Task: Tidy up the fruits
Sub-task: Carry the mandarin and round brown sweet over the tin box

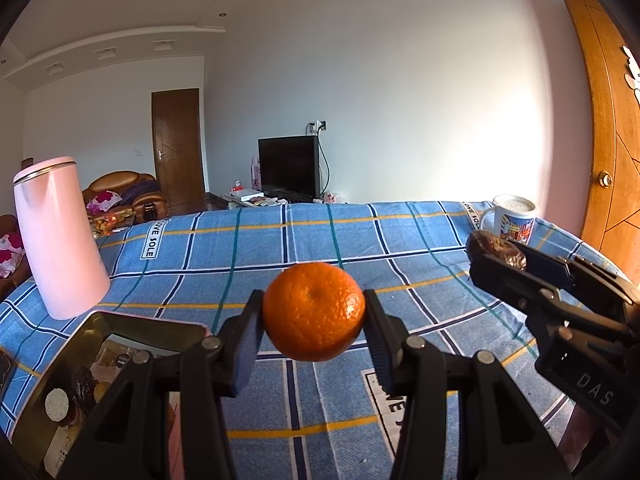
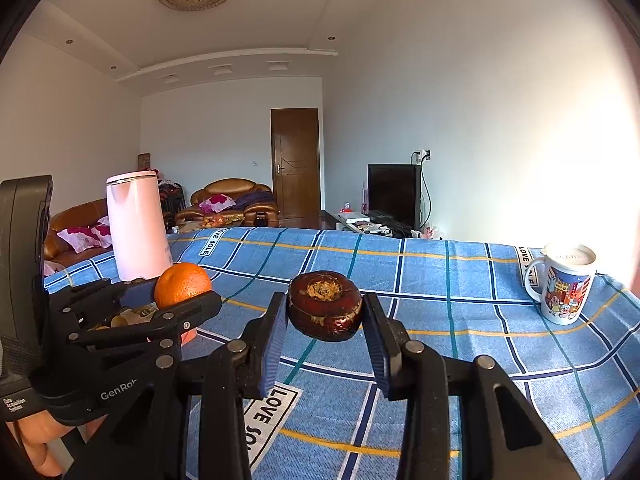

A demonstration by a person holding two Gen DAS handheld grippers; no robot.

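Observation:
My left gripper (image 1: 314,314) is shut on an orange mandarin (image 1: 314,312) and holds it above the blue checked tablecloth (image 1: 320,236). The mandarin also shows in the right wrist view (image 2: 182,284), to the left. My right gripper (image 2: 325,314) is shut on a dark brown round fruit with a dried stem end (image 2: 325,311), held above the cloth. That fruit shows in the left wrist view (image 1: 496,249) at the right, in the right gripper's tips. A metal tin (image 1: 100,328) with several dark round pieces (image 1: 82,384) lies at lower left.
A tall pink kettle (image 1: 60,236) stands at the table's far left, behind the tin. A white printed mug (image 2: 566,288) stands near the far right edge. A wooden door (image 1: 600,128) is close on the right. Sofas and a television lie beyond the table.

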